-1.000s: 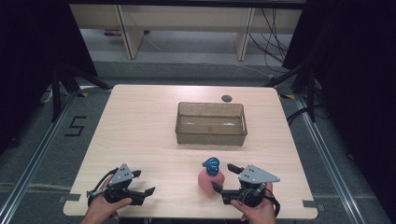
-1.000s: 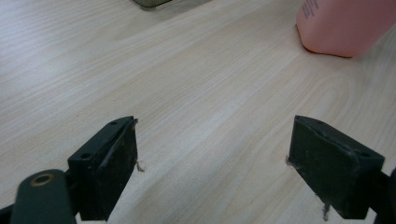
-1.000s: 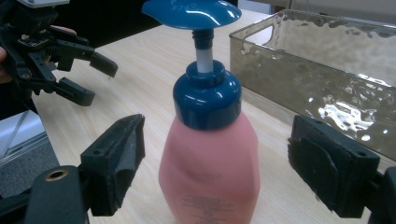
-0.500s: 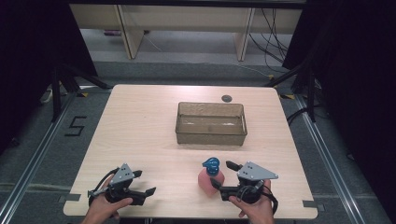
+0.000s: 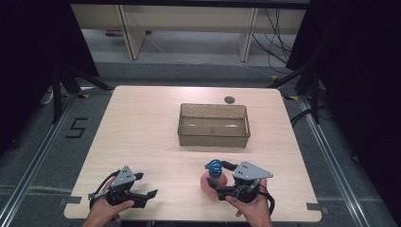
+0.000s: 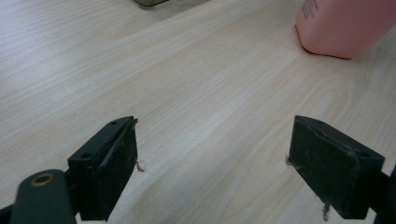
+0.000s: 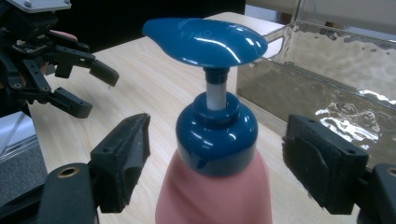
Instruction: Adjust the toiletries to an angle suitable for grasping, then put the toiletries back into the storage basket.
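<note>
Right gripper view shows the right gripper (image 7: 215, 168) with its jaws apart on either side of the pink pump bottle (image 7: 215, 196), just below its blue collar; they have just been closing, the bottle between them, pads not yet touching. Squeeze evenly on the soft body under the collar, not on the pump head (image 7: 205, 42). The bottle stands upright on the desk (image 5: 142, 127), near the clear bin (image 5: 213, 137). The left gripper (image 5: 142, 196) rests apart, jaws wide, holding nothing.
</note>
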`<state>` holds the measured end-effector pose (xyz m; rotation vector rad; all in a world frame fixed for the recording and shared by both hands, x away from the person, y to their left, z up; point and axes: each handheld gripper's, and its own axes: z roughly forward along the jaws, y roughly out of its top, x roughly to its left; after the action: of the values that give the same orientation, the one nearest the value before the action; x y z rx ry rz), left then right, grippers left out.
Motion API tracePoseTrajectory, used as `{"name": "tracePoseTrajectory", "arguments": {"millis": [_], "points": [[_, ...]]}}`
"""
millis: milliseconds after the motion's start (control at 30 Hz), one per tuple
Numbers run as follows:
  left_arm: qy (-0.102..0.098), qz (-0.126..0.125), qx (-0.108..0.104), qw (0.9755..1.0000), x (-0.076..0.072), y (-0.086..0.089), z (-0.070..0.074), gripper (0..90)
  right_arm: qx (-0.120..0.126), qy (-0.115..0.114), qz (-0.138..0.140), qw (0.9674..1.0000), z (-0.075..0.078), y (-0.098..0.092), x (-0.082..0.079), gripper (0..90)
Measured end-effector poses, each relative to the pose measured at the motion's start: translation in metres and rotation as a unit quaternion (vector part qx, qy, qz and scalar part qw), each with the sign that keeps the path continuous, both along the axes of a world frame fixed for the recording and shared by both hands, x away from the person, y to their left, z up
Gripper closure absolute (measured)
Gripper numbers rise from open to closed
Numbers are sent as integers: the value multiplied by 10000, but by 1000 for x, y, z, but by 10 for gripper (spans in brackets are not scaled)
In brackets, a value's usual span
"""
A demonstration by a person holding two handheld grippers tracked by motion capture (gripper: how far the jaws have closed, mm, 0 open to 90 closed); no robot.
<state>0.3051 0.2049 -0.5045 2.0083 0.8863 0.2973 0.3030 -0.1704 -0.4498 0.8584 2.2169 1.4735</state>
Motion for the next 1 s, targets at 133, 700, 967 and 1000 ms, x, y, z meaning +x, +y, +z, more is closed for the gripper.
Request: {"name": "tracePoseTrajectory", "arguments": {"millis": [133,700,967,1000], "points": [[47,-10,36,10000,0,0,1,150,-66,36,-9,10000,0,1,3,271],[-24,-12,-46,10000,-3,-1,1,149,-134,92,74,9998,-5,9,11,426],[-36,-93,17,9999,-4,-1,2,149,-146,13,39,9999,-5,11,9,495],[-70,-35,-35,10000,-5,-2,1,150,-208,-120,-23,9997,-4,11,8,512]]}}
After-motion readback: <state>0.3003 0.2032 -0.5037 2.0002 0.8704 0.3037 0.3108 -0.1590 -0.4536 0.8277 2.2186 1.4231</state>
